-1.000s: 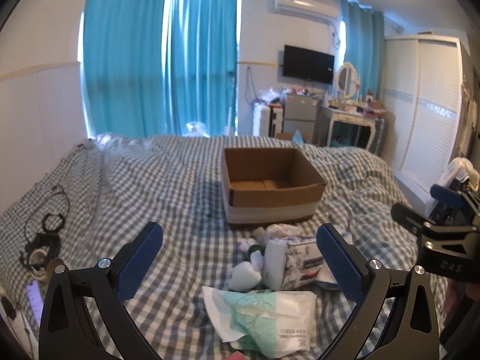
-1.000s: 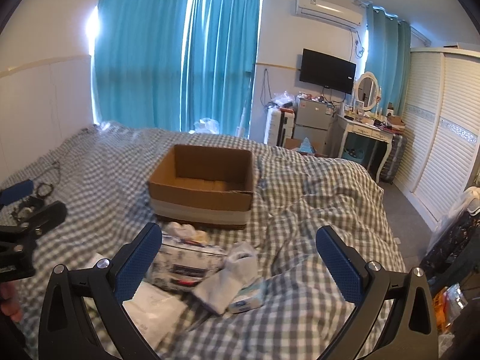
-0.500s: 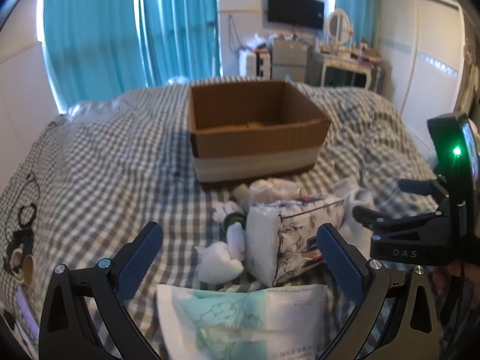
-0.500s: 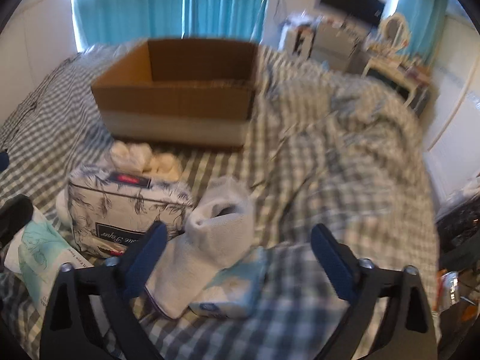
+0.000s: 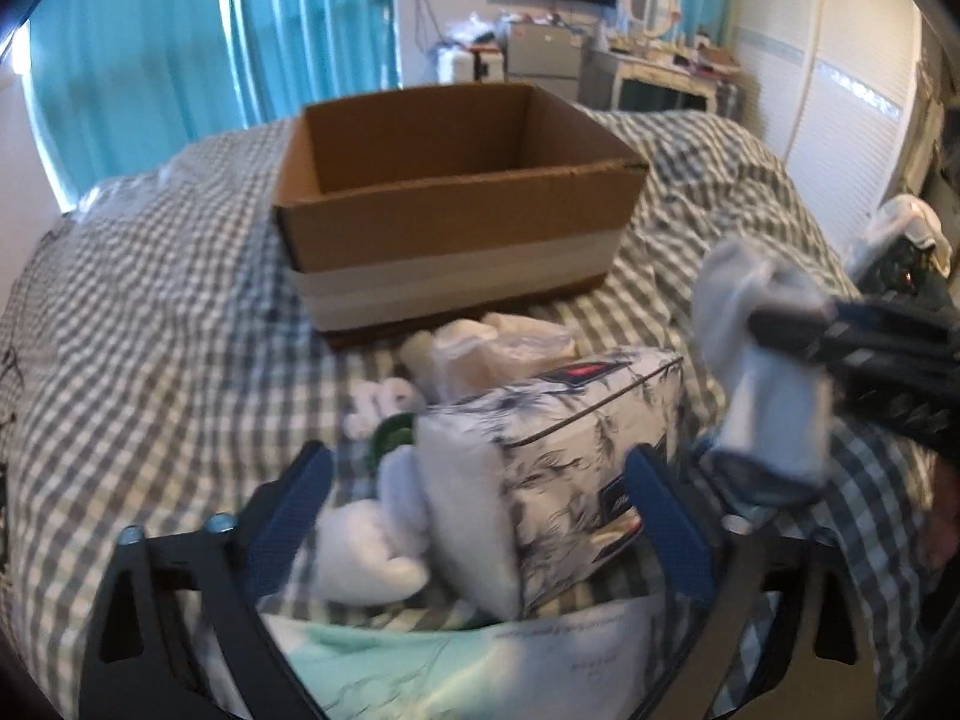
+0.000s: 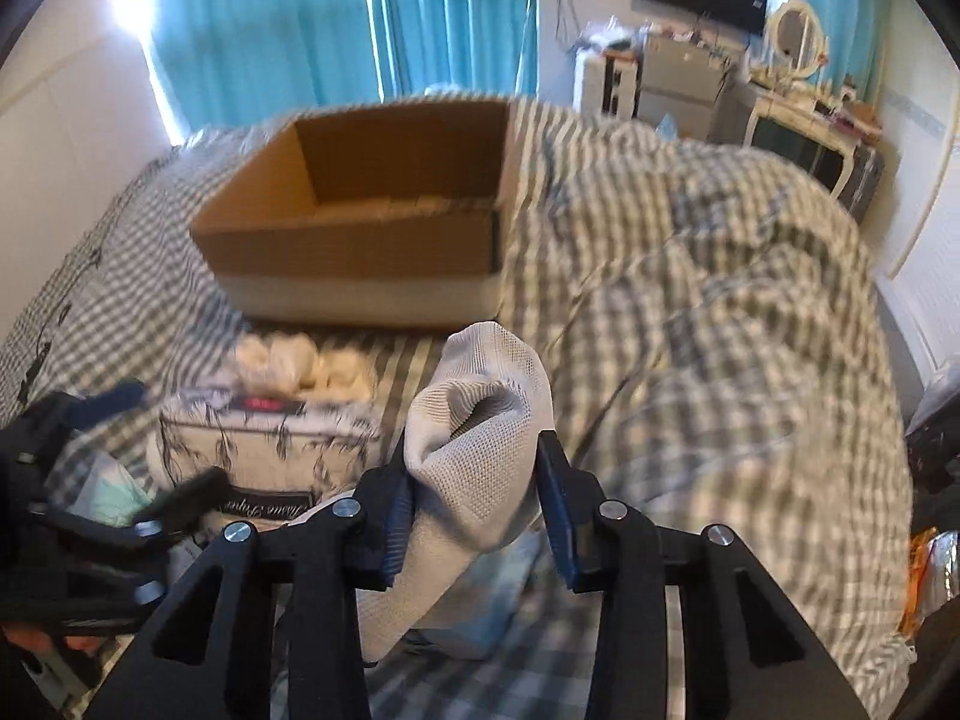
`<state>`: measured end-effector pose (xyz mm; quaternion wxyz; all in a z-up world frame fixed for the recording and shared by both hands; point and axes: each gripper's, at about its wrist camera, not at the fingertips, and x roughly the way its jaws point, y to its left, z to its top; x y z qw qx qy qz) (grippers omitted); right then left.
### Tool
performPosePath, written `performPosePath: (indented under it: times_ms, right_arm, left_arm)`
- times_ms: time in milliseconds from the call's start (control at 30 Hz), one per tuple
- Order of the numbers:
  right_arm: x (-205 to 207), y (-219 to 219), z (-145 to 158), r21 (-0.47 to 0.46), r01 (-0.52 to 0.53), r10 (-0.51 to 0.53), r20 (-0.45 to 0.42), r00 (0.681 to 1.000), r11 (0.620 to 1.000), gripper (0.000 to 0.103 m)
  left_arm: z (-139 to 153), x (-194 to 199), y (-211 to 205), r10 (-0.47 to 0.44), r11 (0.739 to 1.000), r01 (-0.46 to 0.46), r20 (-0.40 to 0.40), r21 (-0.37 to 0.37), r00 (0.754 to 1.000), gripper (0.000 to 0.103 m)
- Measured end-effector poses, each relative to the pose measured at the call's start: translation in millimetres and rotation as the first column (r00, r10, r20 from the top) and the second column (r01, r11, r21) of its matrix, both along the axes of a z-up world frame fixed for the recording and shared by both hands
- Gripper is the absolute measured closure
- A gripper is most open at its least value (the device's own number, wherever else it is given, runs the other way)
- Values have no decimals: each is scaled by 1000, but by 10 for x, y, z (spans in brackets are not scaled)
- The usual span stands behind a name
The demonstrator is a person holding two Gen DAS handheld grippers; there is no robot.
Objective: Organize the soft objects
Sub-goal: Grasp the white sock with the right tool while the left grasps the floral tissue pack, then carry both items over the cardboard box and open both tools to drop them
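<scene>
1. Two grippers over a checked bed (image 6: 720, 300). Right gripper (image 6: 477, 510) pinches a white sock (image 6: 474, 438), lifted off the bedding.
2. Left gripper (image 5: 480, 516) has jaws spread wide, holding nothing, w/ a patterned tissue pack (image 5: 558, 480) and a small white plush (image 5: 366, 552) between them.
3. Farther back: open cardboard box (image 5: 456, 222), upright on the bed.
4. Behind: teal curtains (image 6: 336, 18).

White sock (image 6: 474, 456) clamped in right claw (image 6: 477, 504)
</scene>
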<state>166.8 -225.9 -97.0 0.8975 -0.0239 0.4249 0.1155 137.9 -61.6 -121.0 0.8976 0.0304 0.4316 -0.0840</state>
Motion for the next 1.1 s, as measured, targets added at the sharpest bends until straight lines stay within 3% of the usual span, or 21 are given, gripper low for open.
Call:
performPosePath:
  times_ms: [133,333,533,733,867,1033,1100]
  right_arm:
    - [-2,-74,70,21,-5,5,11,1000,1000,66]
    - [-67,-88,22,37,-1,1,5,1000,999,66]
    - [-241,-52,200,35,-9,8,47,999,999,66]
    - [-428,2,541,16,-26,24,117,993,1000,66]
    - [-469,87,884,-3,-45,45,186,982,999,66]
    - [-366,223,1324,-15,-80,81,273,959,997,66]
    - [-268,268,1492,-5,-98,95,302,949,995,66]
  left_arm:
    - [-107,108,-42,-1,1000,0,-43,-31,999,45]
    - [54,-35,-105,-51,999,51,36,8,998,64]
    - [312,-242,-71,-46,997,38,116,68,992,69]
    - [748,-388,123,-29,999,20,200,47,979,69]
    - [1143,-363,295,5,999,-17,276,42,961,69]
    - [1517,-178,488,18,1000,-18,313,-4,950,68]
    - [1645,-42,518,15,1000,-24,337,21,941,68]
